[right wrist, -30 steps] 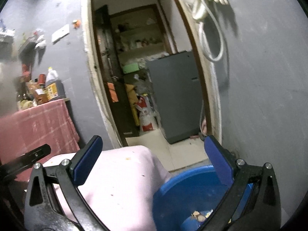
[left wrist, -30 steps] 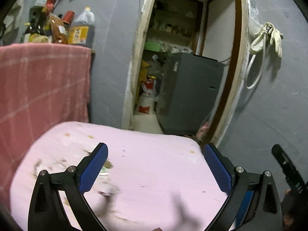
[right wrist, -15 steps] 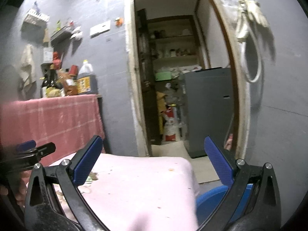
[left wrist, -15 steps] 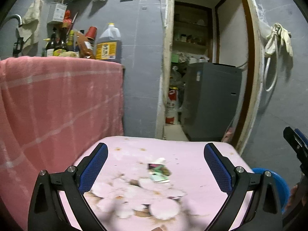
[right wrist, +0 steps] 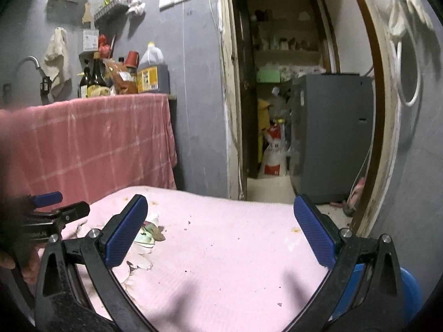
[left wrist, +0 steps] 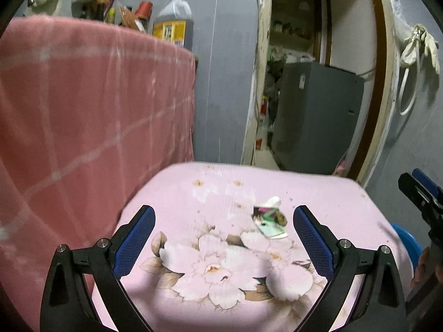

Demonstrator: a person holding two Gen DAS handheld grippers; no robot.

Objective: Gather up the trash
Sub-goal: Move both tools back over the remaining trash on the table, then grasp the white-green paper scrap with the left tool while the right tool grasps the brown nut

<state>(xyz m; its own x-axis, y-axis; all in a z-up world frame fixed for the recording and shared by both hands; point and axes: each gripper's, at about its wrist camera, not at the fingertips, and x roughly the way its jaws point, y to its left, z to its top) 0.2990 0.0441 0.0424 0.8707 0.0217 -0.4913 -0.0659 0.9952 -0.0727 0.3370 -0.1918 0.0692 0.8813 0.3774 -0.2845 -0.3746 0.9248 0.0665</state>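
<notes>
The left gripper point(left wrist: 223, 235) hangs low in the frame over the pink table point(left wrist: 332, 193), its blue fingers point(left wrist: 135, 238) wide apart and holding nothing. The wrapper point(left wrist: 270, 220) lies on the table a little past them, close to the right finger. The right gripper point(right wrist: 220, 229) is wide apart and empty too, with the blue tub point(right wrist: 409, 290) at the lower right and the doorway point(right wrist: 290, 96) far behind.

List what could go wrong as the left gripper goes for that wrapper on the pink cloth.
1. The crumpled wrapper lies off-centre, close to the right finger of the open left gripper; closing now might only nudge it.
2. The pink cloth looks soft; the fingers could pinch fabric.
3. The blue bin sits beyond the table's right edge, so the wrapper could drop in transit.
</notes>
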